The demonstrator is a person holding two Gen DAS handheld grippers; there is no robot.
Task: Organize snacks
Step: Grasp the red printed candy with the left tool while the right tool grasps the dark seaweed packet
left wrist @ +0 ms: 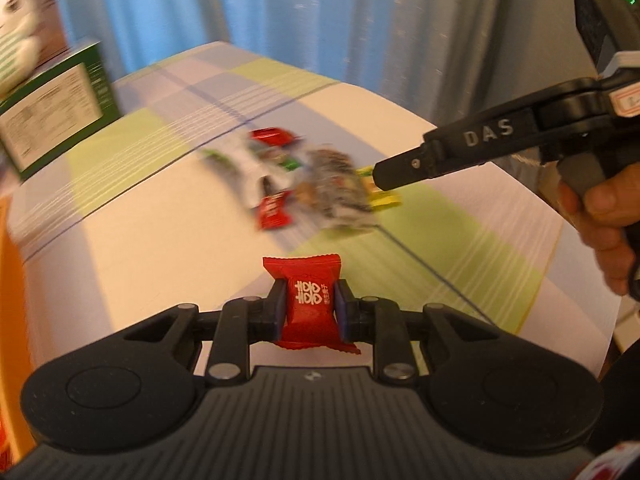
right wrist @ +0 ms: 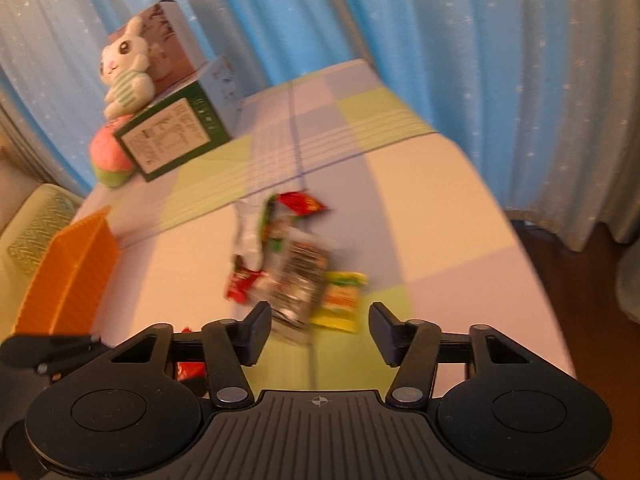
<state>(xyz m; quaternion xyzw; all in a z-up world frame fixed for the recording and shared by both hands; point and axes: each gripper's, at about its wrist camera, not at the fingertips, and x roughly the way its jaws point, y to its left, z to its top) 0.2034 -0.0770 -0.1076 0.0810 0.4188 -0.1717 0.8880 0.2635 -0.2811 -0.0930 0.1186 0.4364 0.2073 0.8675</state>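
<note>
Orange bin (right wrist: 68, 276) sat left of the pile (right wrist: 288, 264) on the bench (right wrist: 432, 216). Left gripper (left wrist: 310, 308) had its fingers pinching a red candy (left wrist: 308, 304), lifted short of the pile. Looked like mid-carry; next it'd need swinging over to the bin. Right gripper (right wrist: 318, 334) had fingers spread, hovering over the pile.
</note>
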